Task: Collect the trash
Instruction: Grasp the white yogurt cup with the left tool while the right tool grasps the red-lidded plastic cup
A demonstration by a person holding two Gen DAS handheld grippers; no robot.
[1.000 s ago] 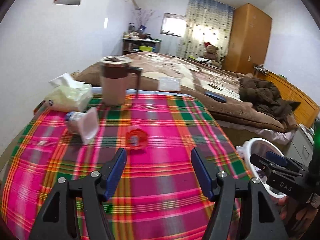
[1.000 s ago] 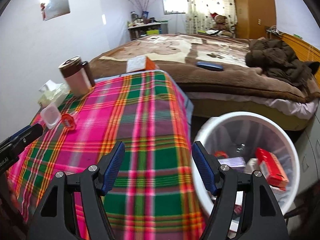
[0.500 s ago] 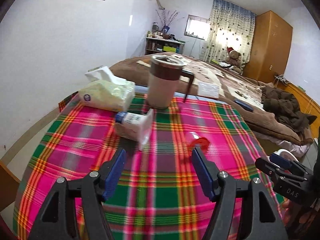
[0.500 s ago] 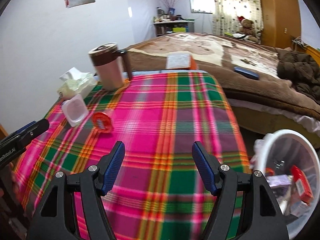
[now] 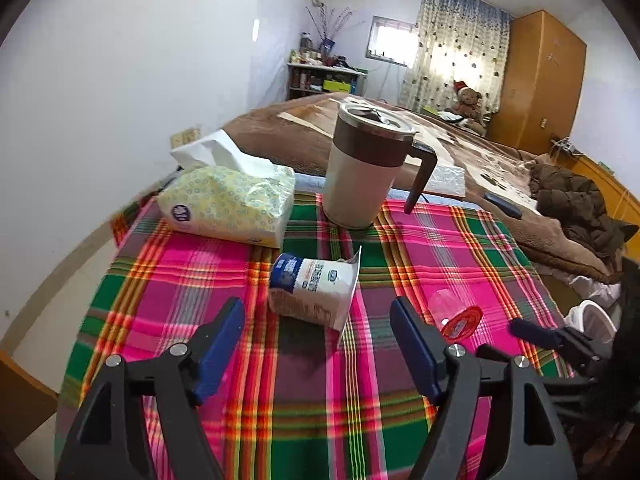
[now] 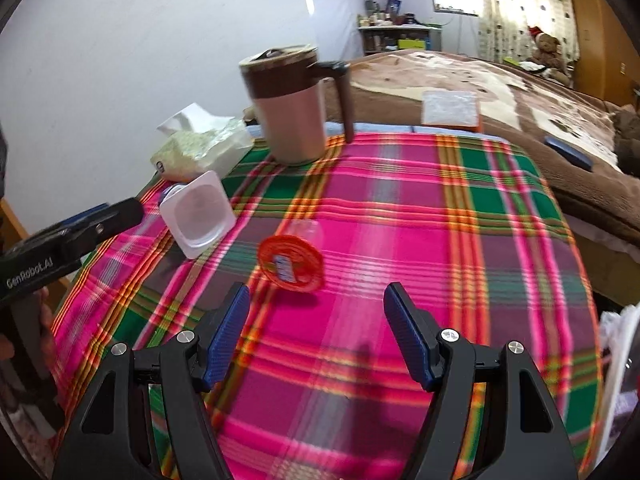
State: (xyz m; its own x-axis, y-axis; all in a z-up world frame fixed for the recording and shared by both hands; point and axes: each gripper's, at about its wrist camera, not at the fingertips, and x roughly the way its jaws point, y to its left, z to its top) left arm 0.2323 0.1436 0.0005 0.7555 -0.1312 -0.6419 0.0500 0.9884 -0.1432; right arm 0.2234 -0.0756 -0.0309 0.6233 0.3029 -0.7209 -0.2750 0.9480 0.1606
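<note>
The left gripper (image 5: pixel 316 340) is spreading its empty fingers, now much nearer the tipped yogurt cup (image 5: pixel 314 290) on the plaid tablecloth (image 5: pixel 420 236). The right gripper (image 6: pixel 316 330), spread and empty, has swung from the bin to the red-lidded cup (image 6: pixel 290 262).

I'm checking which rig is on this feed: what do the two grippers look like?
Both are black plastic frames with silver screws and blue ribbed pads on the fingers. The left gripper shows white "GenRobot.AI" lettering on its side, seen from the right wrist. The right gripper matches it. No cables or sleeves show.
</note>
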